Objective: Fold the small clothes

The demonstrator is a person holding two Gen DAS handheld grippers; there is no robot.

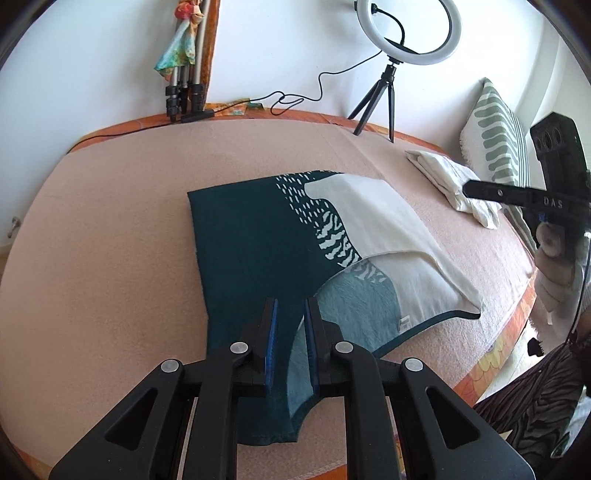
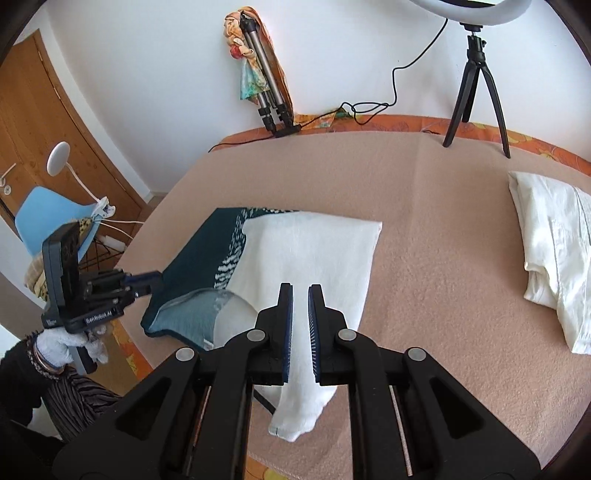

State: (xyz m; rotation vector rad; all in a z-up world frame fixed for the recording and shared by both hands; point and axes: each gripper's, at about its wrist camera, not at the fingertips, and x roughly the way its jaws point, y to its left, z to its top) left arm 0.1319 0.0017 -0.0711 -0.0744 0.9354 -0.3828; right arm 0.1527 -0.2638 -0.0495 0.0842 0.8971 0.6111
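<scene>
Both grippers pinch near corners of the teal-and-white garment [image 1: 266, 251]: left gripper [image 1: 290, 310], right gripper [image 2: 300, 295]. Thin grips; uneven lifting risks slipping or skewing the fold on the bed [image 1: 110, 229].

White walls [image 2: 147, 74]. Pink blanket [image 1: 110, 240] on bed, orange patterned sheet [image 2: 406, 122] at its edge. Ring light [image 1: 408, 31] on tripod, folded tripod [image 2: 267, 92] against wall. Wooden door [image 2: 33, 110], blue chair [image 2: 48, 214], striped pillow [image 1: 495, 133]. Bright daylight.

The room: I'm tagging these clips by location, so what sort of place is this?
Most likely a bedroom at home: the cloth lies on a blanket-covered bed with a striped pillow at one end, and a wooden door stands beside it.
</scene>
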